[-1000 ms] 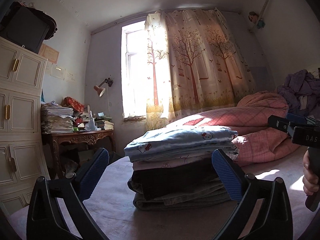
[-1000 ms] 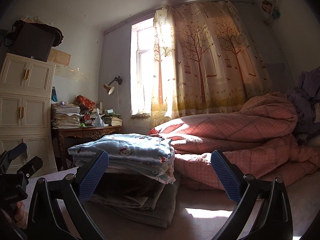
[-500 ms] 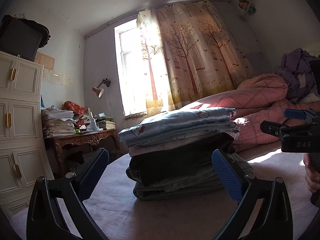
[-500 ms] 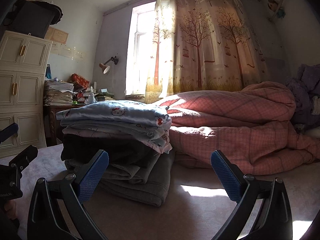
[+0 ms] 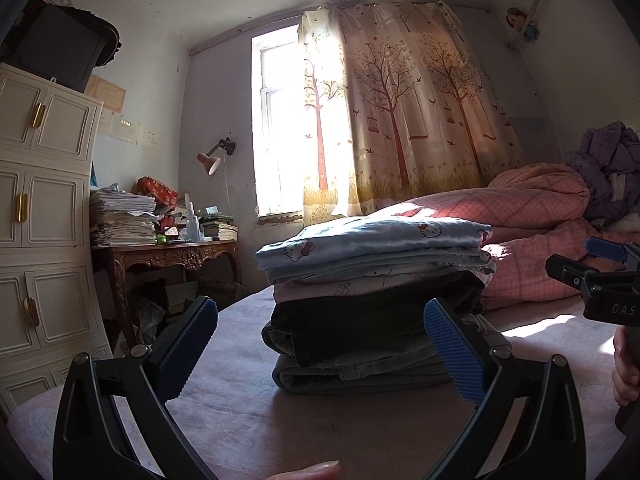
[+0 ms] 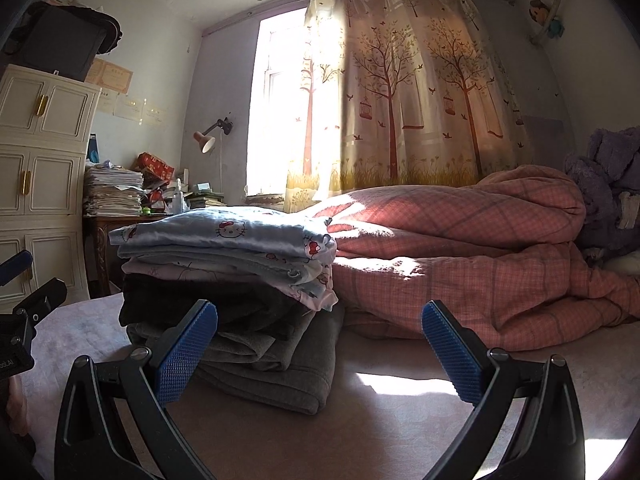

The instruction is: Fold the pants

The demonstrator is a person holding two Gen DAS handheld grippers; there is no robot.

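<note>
A stack of folded clothes (image 5: 376, 304) rests on the bed (image 5: 280, 416): grey and dark pants at the bottom, pink and light blue cartoon-print garments on top. My left gripper (image 5: 320, 348) is open just in front of the stack, holding nothing. In the right wrist view the same stack (image 6: 228, 280) lies left of centre, and my right gripper (image 6: 318, 350) is open and empty to its right front. The right gripper's body (image 5: 600, 284) shows at the left wrist view's right edge, with a hand (image 5: 624, 376) below it.
A rumpled pink plaid quilt (image 6: 460, 252) lies behind and right of the stack, with a purple blanket (image 6: 608, 184) beyond. A white cabinet (image 5: 44, 220) and a cluttered wooden desk (image 5: 168, 252) stand left. Bare sheet lies in front of the stack.
Both grippers have dropped lower and now sit level with the stack. They stay open and empty; the stack has not moved.
</note>
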